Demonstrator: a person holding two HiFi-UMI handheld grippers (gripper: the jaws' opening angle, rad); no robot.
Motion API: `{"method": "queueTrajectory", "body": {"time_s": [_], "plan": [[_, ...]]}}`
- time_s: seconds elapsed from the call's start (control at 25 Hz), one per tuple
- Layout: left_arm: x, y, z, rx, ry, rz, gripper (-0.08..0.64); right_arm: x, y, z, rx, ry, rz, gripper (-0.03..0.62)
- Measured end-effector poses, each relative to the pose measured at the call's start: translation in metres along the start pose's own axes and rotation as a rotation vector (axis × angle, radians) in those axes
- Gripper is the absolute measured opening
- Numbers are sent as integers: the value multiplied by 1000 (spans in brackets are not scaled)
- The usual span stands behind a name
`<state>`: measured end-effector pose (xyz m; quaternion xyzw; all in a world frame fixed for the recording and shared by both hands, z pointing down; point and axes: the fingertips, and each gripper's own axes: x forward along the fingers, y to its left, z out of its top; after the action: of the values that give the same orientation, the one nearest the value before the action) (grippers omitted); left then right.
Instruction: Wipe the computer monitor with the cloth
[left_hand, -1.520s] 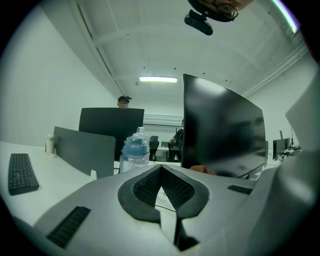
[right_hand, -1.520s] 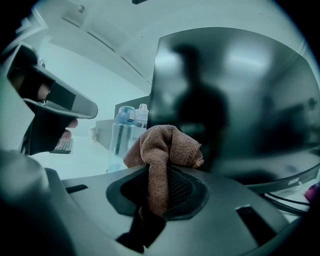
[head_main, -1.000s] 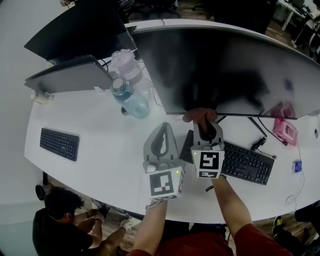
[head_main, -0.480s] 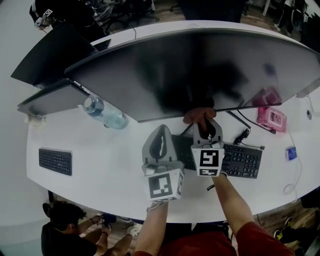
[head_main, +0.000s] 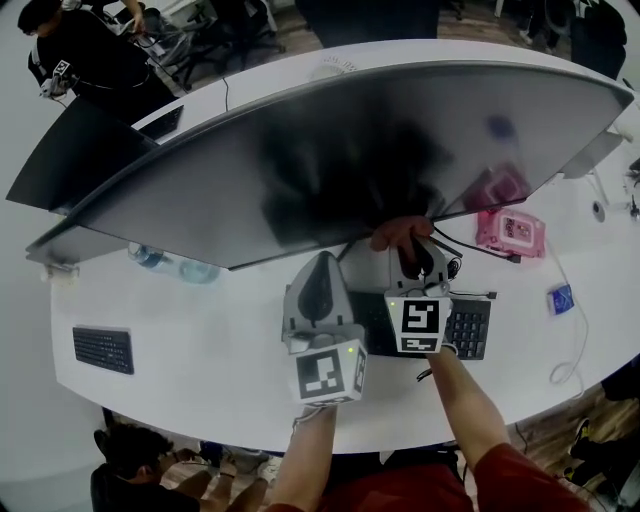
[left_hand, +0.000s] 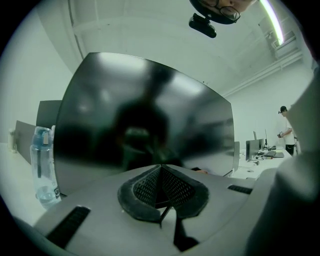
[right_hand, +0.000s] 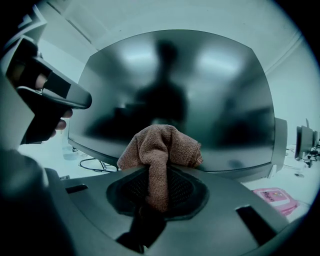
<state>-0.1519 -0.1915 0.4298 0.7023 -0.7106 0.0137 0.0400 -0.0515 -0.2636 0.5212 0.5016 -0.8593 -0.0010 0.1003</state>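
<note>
While the right gripper (head_main: 413, 250) clamps a brown terry cloth (right_hand: 161, 150) hard between its jaws, the wad sticks out past the tips, right at the lower edge of the wide curved dark monitor (head_main: 380, 150), about mid-width. Can't tell if the cloth is touching the panel yet. The monitor spans the far side of the white curved desk (head_main: 200, 340). The left gripper (head_main: 320, 290) hangs just beside the right one, over the desk's near-middle, with its jaws pressed together on nothing and pointing at the screen.

Judged step: get the cloth onto the screen and start the wipe; no sign of it being underway. To do it well:
- Lead with the bunched cloth so only fabric meets the panel and the hard jaw tips stay off it.
- Use light pressure; a panel this wide probably rocks on its stand.
- Make long overlapping passes from end to end, working from the top edge down.
- Hold the grip firm, or the wad may slip out mid-stroke.

Watch low down: a black keyboard (head_main: 470, 328) sits under both grippers at the near edge, a black cable loop (right_hand: 92, 165) lies below the screen, and a clear plastic water bottle (head_main: 170, 266) lies under the monitor's left end.
</note>
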Motion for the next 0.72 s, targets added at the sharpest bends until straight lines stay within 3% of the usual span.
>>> {"method": "queueTrajectory", "body": {"time_s": [0.72], "plan": [[64, -151, -3, 18, 9, -126, 23, -21, -171, -29, 20, 34, -119, 78]]}}
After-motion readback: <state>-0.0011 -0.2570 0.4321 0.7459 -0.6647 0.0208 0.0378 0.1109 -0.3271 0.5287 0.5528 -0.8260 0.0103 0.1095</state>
